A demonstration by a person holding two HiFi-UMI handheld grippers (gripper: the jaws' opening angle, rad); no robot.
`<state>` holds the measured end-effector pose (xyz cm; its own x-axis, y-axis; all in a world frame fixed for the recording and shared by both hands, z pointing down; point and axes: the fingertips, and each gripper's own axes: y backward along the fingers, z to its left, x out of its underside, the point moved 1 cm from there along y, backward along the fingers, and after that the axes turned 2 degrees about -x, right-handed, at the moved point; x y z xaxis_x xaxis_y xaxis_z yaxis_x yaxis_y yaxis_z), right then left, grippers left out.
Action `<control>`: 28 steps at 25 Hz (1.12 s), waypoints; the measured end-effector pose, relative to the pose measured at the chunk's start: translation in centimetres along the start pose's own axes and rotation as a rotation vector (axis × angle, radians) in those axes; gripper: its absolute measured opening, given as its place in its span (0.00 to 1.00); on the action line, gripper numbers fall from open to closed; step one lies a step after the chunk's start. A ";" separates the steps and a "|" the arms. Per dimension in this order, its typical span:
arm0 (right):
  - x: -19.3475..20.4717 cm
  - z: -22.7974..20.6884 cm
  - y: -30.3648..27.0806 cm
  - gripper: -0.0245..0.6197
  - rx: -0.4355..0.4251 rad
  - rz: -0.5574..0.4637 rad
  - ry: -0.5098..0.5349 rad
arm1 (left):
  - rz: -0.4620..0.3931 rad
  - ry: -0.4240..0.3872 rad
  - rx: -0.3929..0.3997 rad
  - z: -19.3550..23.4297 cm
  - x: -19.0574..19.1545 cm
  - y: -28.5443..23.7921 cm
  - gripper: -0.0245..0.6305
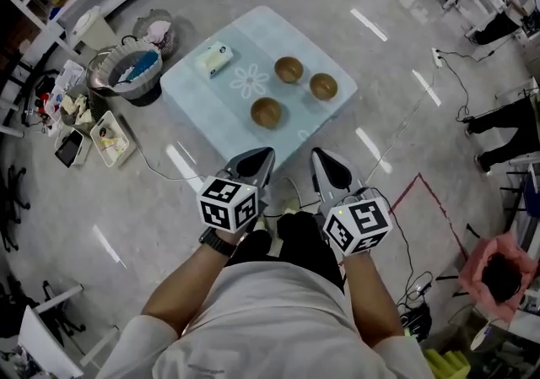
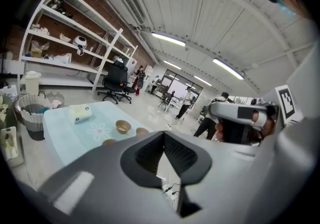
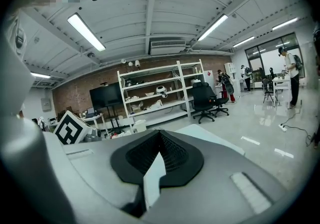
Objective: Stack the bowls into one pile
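Three brown bowls stand apart on the light blue table [image 1: 245,35]: one at the back [image 1: 288,69], one to the right [image 1: 323,85], one nearest me [image 1: 267,112]. The left gripper view shows them small and far: [image 2: 123,127], [image 2: 142,131], [image 2: 109,142]. My left gripper [image 1: 265,156] and right gripper [image 1: 320,158] are held close to my body, short of the table's near corner. Both are shut with nothing between the jaws, as each gripper's own view shows for the left gripper [image 2: 164,135] and the right gripper [image 3: 160,135].
A white pack [image 1: 214,58] lies on the table's back left. Beside the table on the floor are a round basket [image 1: 131,70], a tray of small items [image 1: 110,139] and cables. Red tape [image 1: 422,187] marks the floor at right. A person [image 1: 500,274] sits at lower right.
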<state>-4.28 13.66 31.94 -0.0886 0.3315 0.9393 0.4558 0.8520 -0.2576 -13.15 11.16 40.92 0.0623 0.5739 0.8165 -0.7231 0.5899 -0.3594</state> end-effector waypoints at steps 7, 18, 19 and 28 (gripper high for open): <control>1.8 -2.3 -4.0 0.04 -0.019 0.058 -0.004 | 0.019 0.051 -0.067 3.0 0.6 -2.7 0.05; 8.9 -9.8 -13.7 0.04 -0.101 0.284 -0.089 | 0.081 0.160 -0.250 9.0 3.0 -10.1 0.05; 9.8 -10.3 -14.4 0.04 -0.104 0.307 -0.103 | 0.086 0.167 -0.262 9.3 3.3 -10.7 0.05; 18.5 -14.8 -20.1 0.07 -0.070 0.490 -0.313 | 0.113 0.234 -0.362 13.1 5.6 -15.3 0.05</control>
<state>-2.00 -3.34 57.87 -0.1054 0.7930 0.6001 0.5659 0.5440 -0.6196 -10.72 -2.08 56.94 0.1809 0.7351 0.6534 -0.4498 0.6526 -0.6098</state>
